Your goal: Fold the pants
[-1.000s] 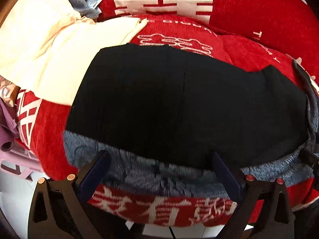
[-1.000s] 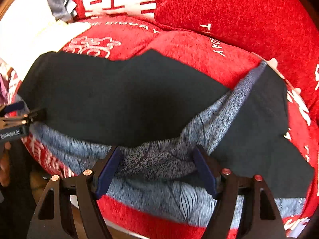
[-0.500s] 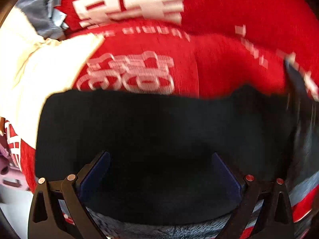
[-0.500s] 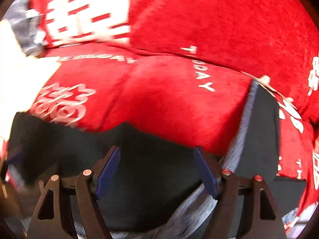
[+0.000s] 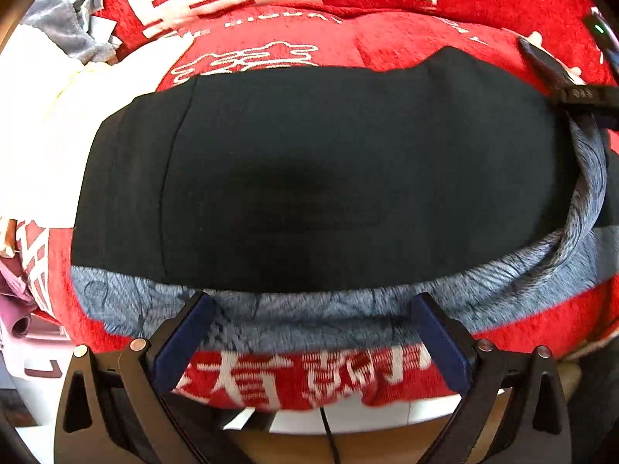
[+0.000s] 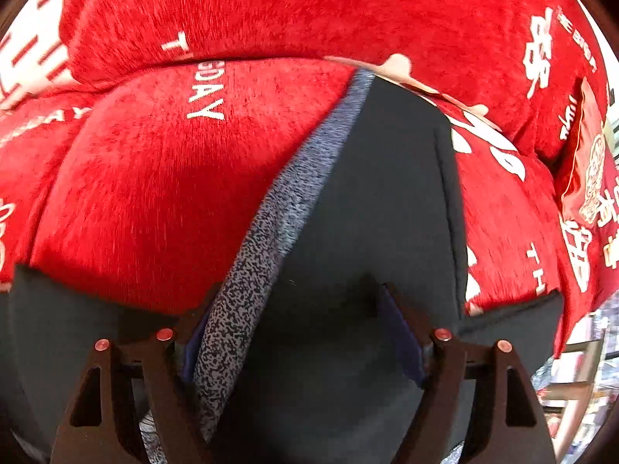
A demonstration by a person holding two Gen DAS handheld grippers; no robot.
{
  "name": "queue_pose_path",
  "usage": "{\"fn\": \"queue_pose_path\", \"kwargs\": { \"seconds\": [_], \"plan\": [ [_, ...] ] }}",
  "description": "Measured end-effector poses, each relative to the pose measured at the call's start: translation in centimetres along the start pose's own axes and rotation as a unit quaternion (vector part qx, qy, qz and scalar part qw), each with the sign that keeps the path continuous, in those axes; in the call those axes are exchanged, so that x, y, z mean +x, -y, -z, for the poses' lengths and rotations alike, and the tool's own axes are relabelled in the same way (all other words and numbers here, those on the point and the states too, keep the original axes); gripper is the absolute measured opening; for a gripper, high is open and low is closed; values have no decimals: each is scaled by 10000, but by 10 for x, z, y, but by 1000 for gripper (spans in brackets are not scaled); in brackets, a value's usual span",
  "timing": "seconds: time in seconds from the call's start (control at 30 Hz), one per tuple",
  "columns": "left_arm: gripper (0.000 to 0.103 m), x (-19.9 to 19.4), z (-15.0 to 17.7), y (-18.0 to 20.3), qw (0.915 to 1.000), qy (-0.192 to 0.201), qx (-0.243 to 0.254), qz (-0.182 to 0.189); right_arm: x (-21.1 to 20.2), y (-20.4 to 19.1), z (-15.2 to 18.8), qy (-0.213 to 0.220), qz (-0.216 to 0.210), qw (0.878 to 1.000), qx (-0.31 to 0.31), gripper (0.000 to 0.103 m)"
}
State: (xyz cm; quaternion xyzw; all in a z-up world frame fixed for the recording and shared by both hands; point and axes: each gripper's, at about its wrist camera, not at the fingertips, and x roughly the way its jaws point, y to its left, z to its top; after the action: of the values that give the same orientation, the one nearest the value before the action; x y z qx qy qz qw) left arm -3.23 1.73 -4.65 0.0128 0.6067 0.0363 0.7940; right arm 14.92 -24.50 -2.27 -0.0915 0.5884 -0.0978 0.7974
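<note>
- Where the left wrist view begins at its left side, a cream cloth (image 5: pixel 46 123) and a small grey cloth (image 5: pixel 65 38) lie on the red sofa cushion (image 5: pixel 387 34), towards its back left corner.
- Just right of the cream cloth, the pants (image 5: pixel 329 178) lie spread flat across the middle of the cushion: black fabric on top, with a blue-grey patterned lining showing in a band along the front edge of the cushion.
- The left hand-held gripper (image 5: pixel 309 332) hangs over that front edge, its jaws standing wide apart with nothing pressed between them; the blue pads (image 5: pixel 185 340) sit over the blue-grey band, and whether they touch it cannot be told.
- At the right edge of the same view, the right hand-held gripper shows as a black bar at the right end of the pants, where the lining curls upward.
- In the right wrist view, the right hand-held gripper (image 6: pixel 305 332) is above the right part of the pants (image 6: pixel 379 201), its jaws opening; a fold of the black fabric and the speckled strip of lining lie between them, and the pads do not visibly press on it.
- Further right, the black leg runs towards the back of the red sofa cushion (image 6: pixel 154 193), white lettering showing on the red on either side.
</note>
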Motion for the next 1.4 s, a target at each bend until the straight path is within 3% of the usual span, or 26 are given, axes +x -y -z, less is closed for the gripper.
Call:
{"fn": "queue_pose_path", "kwargs": {
  "seconds": [0.2, 0.3, 0.4, 0.5, 0.53, 0.63, 0.73, 0.77, 0.83, 0.87, 0.9, 0.93, 1.03, 1.17, 1.27, 1.4],
  "plan": [
    [102, -36, -34, 21, 9967, 568, -184, 545, -31, 22, 6, 130, -135, 9988, 452, 81],
    [102, -23, -69, 55, 9966, 474, -71, 663, -35, 15, -12, 231, -84, 9989, 391, 82],
    [102, -3, -84, 88, 9979, 253, 240, 549, -24, 4, -39, 133, -85, 9992, 354, 82],
    [102, 16, -82, 110, 9984, 13, 464, 337, -5, -5, -65, -33, 88, 9995, 287, 82],
    [102, 14, -79, 107, 9987, 115, 336, 378, 2, -7, -70, -97, 189, 9995, 252, 82],
    [102, 16, -66, 99, 9972, -129, 245, 697, 42, -3, -80, -589, 484, 9969, 170, 82],
    [103, 17, -48, 90, 9952, -252, 262, 910, 51, 19, -73, -492, 190, 9975, 475, 85],
    [103, 15, -45, 89, 9952, -202, 281, 916, 50, 29, -69, -455, 142, 9972, 571, 83],
    [103, 12, -40, 88, 9952, -179, 308, 907, 42, 43, -60, -292, -95, 9975, 634, 52],
    [103, 12, -39, 88, 9954, -185, 318, 889, 36, 52, -53, -240, -257, 9969, 704, 46],
    [103, 11, -39, 89, 9955, -197, 321, 871, 31, 59, -48, -203, -334, 9962, 777, 31],
    [103, 10, -39, 90, 9956, -217, 326, 851, 22, 70, -40, -107, -425, 9950, 897, 25],
    [103, 7, -43, 90, 9962, -225, 355, 766, -4, 97, -17, 194, -527, 9928, 1056, 24],
    [103, -16, -46, 90, 9968, 103, 445, 653, -52, 138, 22, 717, -426, 9896, 1171, 22],
    [103, -32, -53, 96, 9954, 289, 444, 804, -72, 165, 59, 818, -435, 9861, 1379, 22],
    [103, -26, -61, 116, 9946, 213, 497, 891, -68, 192, 104, 760, -414, 9789, 1850, 22]
  ]
}}
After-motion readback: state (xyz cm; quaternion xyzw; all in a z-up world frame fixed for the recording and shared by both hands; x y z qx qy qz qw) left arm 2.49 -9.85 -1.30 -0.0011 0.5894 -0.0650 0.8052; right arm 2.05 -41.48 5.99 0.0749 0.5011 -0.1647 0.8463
